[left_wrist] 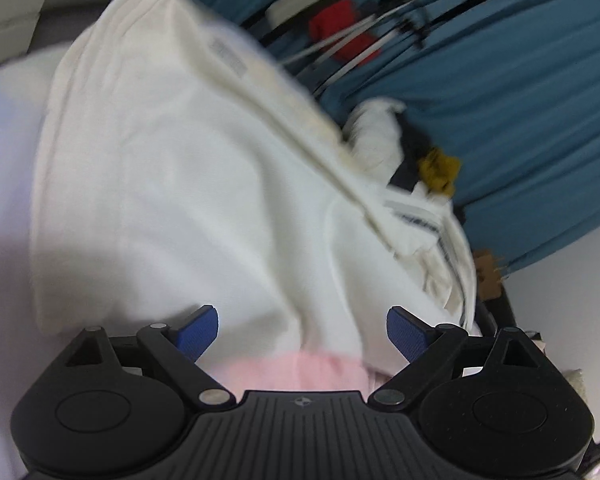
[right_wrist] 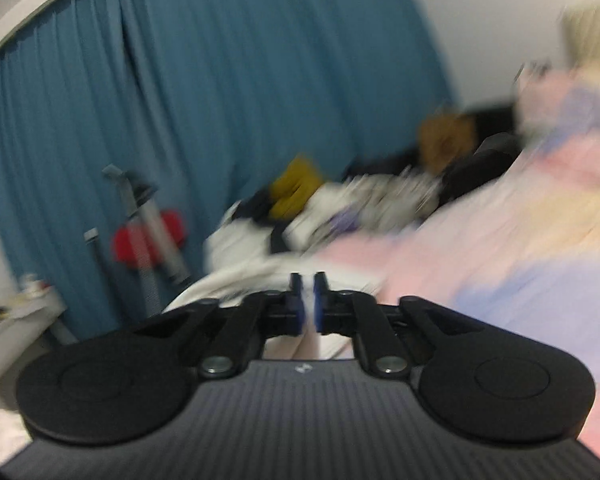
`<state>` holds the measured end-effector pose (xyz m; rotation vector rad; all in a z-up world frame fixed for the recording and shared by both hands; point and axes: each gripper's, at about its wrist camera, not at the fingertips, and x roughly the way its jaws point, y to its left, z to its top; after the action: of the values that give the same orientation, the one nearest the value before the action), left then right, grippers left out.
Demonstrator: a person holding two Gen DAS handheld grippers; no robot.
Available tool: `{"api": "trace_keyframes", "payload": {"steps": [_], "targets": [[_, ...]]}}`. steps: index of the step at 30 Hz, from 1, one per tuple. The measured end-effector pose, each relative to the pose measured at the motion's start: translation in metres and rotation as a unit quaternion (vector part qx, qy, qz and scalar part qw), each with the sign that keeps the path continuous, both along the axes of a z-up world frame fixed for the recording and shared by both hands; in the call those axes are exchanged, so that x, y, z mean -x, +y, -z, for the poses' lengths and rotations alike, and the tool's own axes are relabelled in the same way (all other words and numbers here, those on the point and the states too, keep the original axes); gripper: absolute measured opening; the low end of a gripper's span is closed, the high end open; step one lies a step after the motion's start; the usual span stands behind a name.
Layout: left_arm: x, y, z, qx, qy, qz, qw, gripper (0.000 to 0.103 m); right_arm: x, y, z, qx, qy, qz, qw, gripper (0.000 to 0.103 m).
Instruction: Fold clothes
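White garment [left_wrist: 172,184] lies spread over the pink bedding [left_wrist: 300,372] before the left gripper [left_wrist: 302,334], whose jaws stand wide and empty, while in the right view the right gripper [right_wrist: 308,300] is closed, pinching white cloth.

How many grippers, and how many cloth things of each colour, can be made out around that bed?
Grippers: 2 (left gripper, open; right gripper, shut)
White garment: 1
Teal curtain: 1
Mustard-yellow cloth: 1
Pink pastel bedcover: 1
Total: 6
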<state>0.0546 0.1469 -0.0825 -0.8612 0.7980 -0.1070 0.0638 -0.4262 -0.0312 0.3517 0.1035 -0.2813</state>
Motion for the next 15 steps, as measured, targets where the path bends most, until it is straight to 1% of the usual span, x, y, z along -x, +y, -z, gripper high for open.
{"api": "trace_keyframes", "payload": {"steps": [1,2,3,4,5,6,8,10,12,13,15], "targets": [[0.002,0.002,0.003,0.010,0.011,-0.002,0.9999,0.093,0.007,-0.009,-0.004,0.010,-0.006,0.030,0.999,0.003],[0.004,0.004,0.005,0.018,0.022,-0.006,0.9996,0.093,0.010,-0.023,-0.004,-0.010,-0.001,0.038,0.999,0.003],[0.006,0.007,0.007,0.021,0.035,-0.014,0.9991,0.093,0.010,-0.039,-0.002,-0.044,0.010,0.032,0.998,0.003],[0.009,0.009,0.009,0.021,0.048,-0.024,0.9983,0.093,0.011,-0.055,0.004,-0.090,0.023,0.018,0.995,0.003],[0.010,0.012,0.011,0.024,0.060,-0.036,0.9973,0.093,0.013,-0.069,0.013,-0.142,0.038,0.002,0.989,0.003],[0.012,0.016,0.014,0.032,0.069,-0.051,0.9958,0.094,0.016,-0.078,0.023,-0.180,0.049,-0.010,0.982,0.003],[0.013,0.024,0.024,0.057,0.090,-0.081,0.9910,0.094,0.021,-0.083,0.043,-0.233,0.077,-0.025,0.969,0.005],[0.015,0.034,0.038,0.093,0.111,-0.115,0.9828,0.094,0.026,-0.082,0.062,-0.287,0.104,-0.023,0.952,0.006],[0.014,0.043,0.049,0.125,0.113,-0.153,0.9737,0.094,0.027,-0.078,0.076,-0.323,0.124,-0.024,0.938,0.007],[0.013,0.047,0.053,0.136,0.111,-0.169,0.9699,0.094,0.024,-0.073,0.080,-0.326,0.135,-0.027,0.935,0.007],[0.008,0.052,0.058,0.150,0.104,-0.197,0.9632,0.094,0.014,-0.059,0.086,-0.315,0.158,-0.042,0.935,0.011]]}}
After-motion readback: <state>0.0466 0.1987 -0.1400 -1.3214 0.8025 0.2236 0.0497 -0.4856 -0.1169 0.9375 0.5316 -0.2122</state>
